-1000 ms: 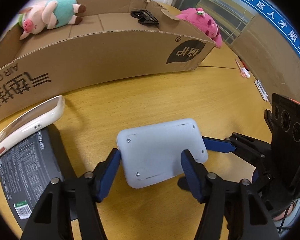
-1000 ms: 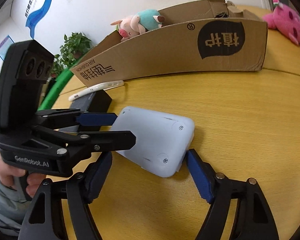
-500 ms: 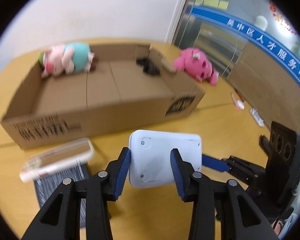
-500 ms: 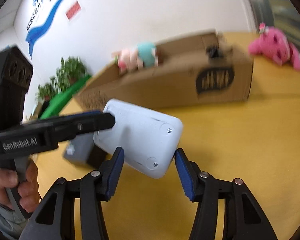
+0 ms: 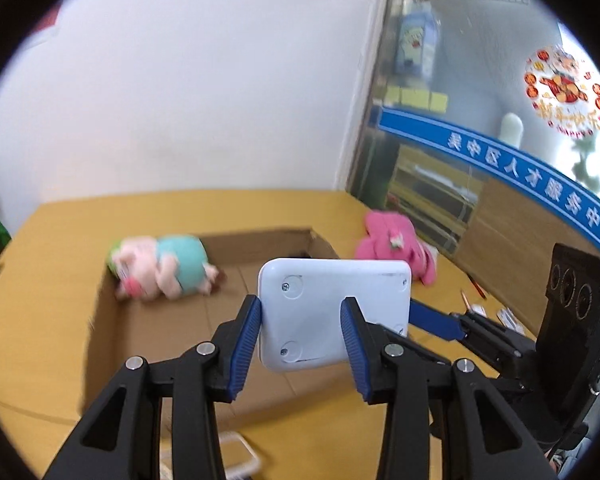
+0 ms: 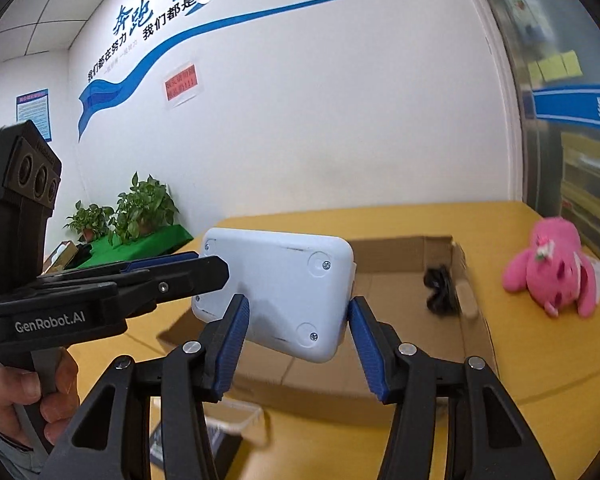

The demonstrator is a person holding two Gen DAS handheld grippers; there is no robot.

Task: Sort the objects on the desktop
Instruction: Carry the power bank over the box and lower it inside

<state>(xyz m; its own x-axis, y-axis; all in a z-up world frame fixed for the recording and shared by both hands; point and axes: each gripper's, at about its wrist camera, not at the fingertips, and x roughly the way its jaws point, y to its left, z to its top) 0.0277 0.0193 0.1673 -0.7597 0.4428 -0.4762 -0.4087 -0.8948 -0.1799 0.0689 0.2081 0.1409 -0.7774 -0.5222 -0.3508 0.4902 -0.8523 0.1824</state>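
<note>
A white flat plastic device with screws on its underside is held in the air between both grippers. My left gripper is shut on its left end; in the right wrist view it clamps the device's left edge. My right gripper is shut on the same device. The device hangs above the open cardboard box, which holds a pink pig plush in a teal shirt and a black object.
A pink plush toy lies on the yellow table right of the box. A white case lies on a dark box in front of the cardboard box. Small pens lie at the right. Potted plants stand beyond the table.
Both grippers closed on the white device and lifted it off the table, up and forward over the cardboard box. The views tilted upward to the wall.
</note>
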